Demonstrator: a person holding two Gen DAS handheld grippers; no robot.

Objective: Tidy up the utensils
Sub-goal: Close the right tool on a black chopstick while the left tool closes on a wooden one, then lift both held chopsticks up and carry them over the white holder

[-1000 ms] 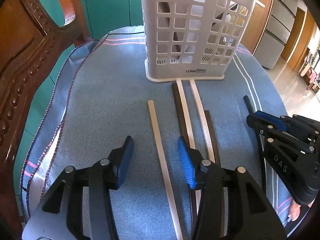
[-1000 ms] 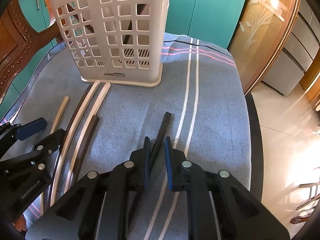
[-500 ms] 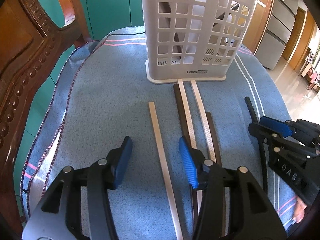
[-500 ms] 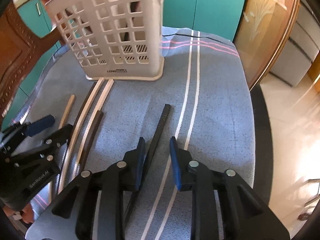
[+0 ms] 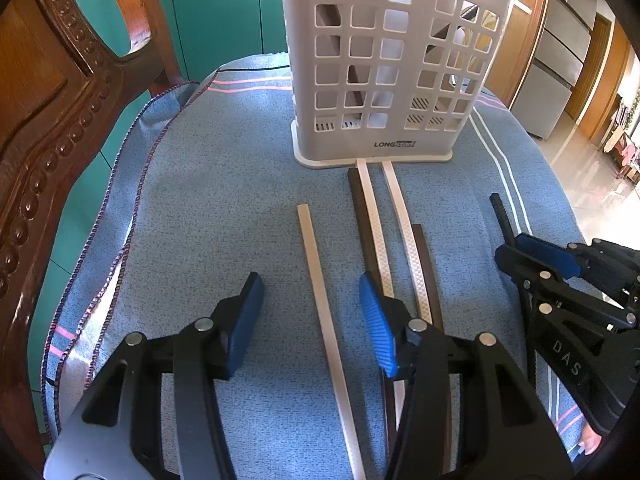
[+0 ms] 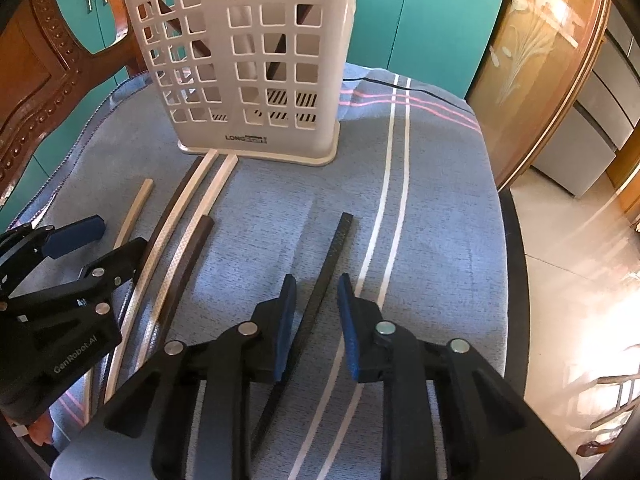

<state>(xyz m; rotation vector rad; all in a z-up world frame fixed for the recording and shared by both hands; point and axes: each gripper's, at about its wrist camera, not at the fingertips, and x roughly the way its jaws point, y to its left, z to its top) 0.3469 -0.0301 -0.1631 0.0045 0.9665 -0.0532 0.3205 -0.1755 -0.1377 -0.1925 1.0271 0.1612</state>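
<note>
Right gripper [image 6: 316, 316] over blue cloth [image 6: 432, 184], jaws closing, black stick [image 6: 320, 292] between pads but gap visible each side, not yet pressed. Left gripper [image 5: 310, 316] jaws apart, straddling pale stick [image 5: 320, 300], no contact seen. Right of pale stick: dark strip [image 5: 362, 220], two patterned white strips [image 5: 404, 224], short brown strip [image 5: 428, 272], lying side by side, far ends near white basket [image 5: 384, 64]. Basket upright at far end of cloth, some dark utensils inside. Carved wooden chair [image 5: 60, 92] at left.
</note>
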